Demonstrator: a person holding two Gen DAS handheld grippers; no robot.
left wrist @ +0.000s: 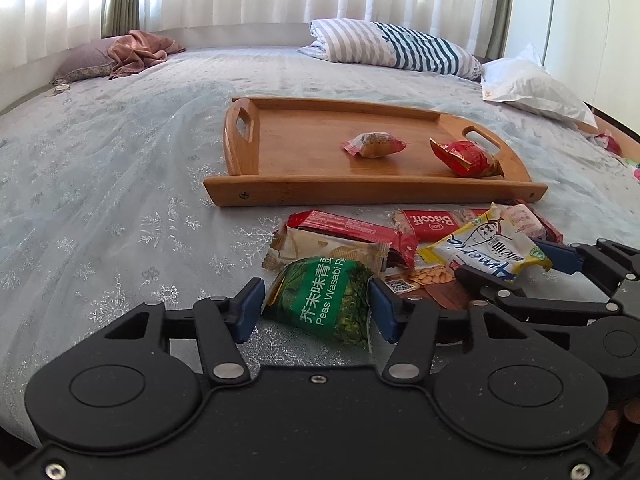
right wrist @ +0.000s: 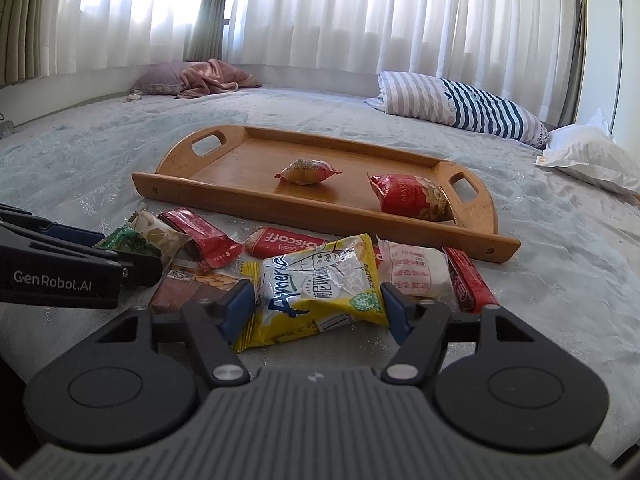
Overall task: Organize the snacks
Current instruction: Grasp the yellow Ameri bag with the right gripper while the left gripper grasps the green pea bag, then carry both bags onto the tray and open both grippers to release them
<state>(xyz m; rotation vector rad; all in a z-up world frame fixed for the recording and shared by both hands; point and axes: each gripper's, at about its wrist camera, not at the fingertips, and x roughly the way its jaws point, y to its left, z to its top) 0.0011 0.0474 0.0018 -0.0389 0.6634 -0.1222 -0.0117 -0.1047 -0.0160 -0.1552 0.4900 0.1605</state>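
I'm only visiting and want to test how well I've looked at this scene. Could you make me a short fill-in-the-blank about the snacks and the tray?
1. The wooden tray on the bed already holds ___ wrapped snacks.
2. The left gripper has its jaws on either side of a ___ pack of wasabi peas.
3. Between the right gripper's jaws lies a mostly ___ packet.
4. The red Biscoff pack lies ___ the tray, on the bedcover.

Missing words: two; green; yellow; outside
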